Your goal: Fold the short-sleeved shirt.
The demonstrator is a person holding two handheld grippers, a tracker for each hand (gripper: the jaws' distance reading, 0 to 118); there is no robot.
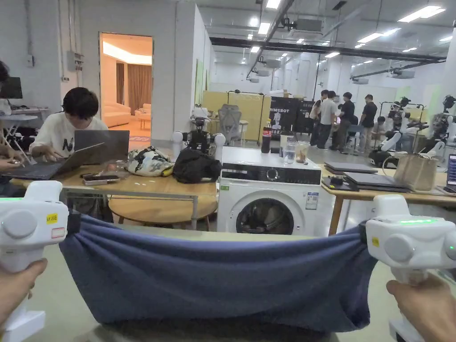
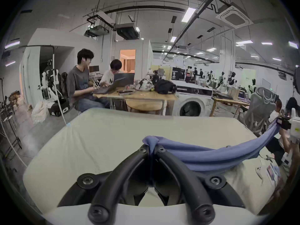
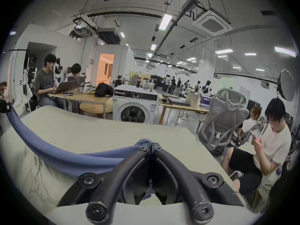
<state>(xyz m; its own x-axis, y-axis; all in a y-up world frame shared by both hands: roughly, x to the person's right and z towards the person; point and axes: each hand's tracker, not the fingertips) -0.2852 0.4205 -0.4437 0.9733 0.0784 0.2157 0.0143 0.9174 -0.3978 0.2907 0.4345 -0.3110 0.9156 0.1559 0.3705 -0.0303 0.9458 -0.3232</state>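
Blue shirt point(image 1: 213, 276), nearest the head camera, hangs as a sagging band between 2 white hand-held grippers, lifted above a pale counter point(image 2: 113, 136). Left gripper point(image 2: 151, 149): in its own view the 2 black jaws meet at their tips, with a bunched corner of the fabric pinched between them and a small tuft standing above the tips; from there the cloth runs off to the right toward the other gripper. Right gripper point(image 3: 150, 147): its jaws are likewise closed on a gathered corner, and the cloth trails away to the left in rolled folds. In the head view a hand point(image 1: 15, 285) grips the left handle and a second hand point(image 1: 423, 307) the right handle; the shirt's lower edge drops close to the bottom of the frame. Beyond the counter stand a white washing machine point(image 1: 271, 200) and a wooden table point(image 1: 147, 185) where a seated person point(image 1: 67, 129) works at a laptop point(image 1: 67, 162).
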